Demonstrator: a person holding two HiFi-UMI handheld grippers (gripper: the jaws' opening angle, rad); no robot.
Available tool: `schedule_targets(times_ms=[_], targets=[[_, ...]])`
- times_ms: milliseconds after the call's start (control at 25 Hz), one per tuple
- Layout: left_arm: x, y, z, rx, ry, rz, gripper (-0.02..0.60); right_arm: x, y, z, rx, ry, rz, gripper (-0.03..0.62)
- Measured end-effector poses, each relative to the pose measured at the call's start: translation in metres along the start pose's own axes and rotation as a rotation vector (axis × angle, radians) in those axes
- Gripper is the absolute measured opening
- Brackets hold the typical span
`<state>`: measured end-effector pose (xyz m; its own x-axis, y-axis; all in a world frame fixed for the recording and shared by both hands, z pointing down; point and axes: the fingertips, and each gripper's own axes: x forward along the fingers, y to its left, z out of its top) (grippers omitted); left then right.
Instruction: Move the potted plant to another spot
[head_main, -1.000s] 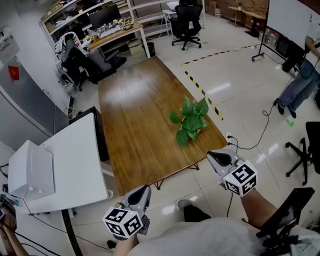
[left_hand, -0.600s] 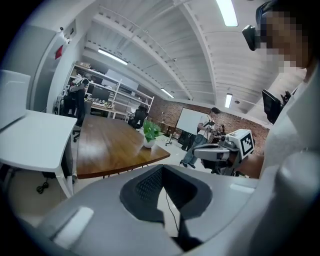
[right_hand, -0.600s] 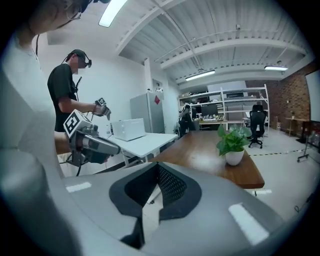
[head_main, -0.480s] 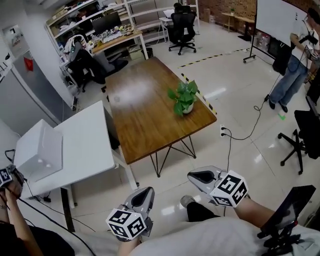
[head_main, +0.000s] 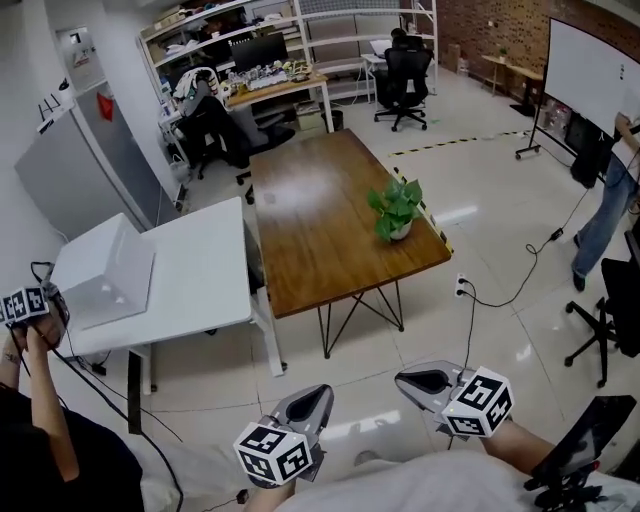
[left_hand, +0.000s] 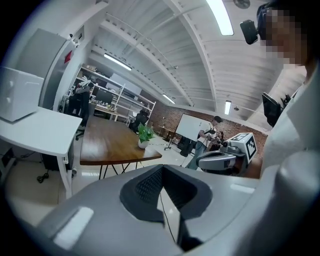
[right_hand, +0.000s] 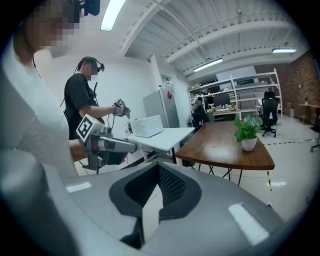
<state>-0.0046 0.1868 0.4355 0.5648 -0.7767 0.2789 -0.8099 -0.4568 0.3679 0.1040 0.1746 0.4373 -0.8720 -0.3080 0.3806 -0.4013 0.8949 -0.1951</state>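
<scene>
One potted plant (head_main: 396, 210) stands upright on the single wooden table (head_main: 320, 240), close to its right edge, well ahead of both claws and slightly right of them. There are two claws. The left gripper (head_main: 312, 402) and the right gripper (head_main: 424, 380) hang side by side over bare floor, each with its jaws closed together on nothing. A white table (head_main: 190, 290) carrying one white box (head_main: 105, 282) lies ahead and to the left of the left gripper.

A second ago the plant was just beyond the right gripper's tip. Now both claws are back from the wooden table with open floor between. The pot seems to sit where it did, though the shifted angle makes that hard to confirm.

The head view shows only an arm and shoulder of the person in black (head_main: 40, 450) to the left of the left claw, whereas the right gripper view shows that person standing with a headset on. The left gripper view alone shows the ceiling lights (left_hand: 220, 17). A second bystander (head_main: 608, 205) stands by the whiteboard (head_main: 590, 65), far ahead and right of the right gripper.
</scene>
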Motion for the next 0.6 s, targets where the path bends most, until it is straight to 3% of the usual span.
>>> schedule_targets(times_ms=[600], targets=[[0.012,-0.128,-0.02,0.07,-0.001,0.116,-0.006,-0.102,0.003,-0.009,-0.019,-0.08,0.105,0.005]])
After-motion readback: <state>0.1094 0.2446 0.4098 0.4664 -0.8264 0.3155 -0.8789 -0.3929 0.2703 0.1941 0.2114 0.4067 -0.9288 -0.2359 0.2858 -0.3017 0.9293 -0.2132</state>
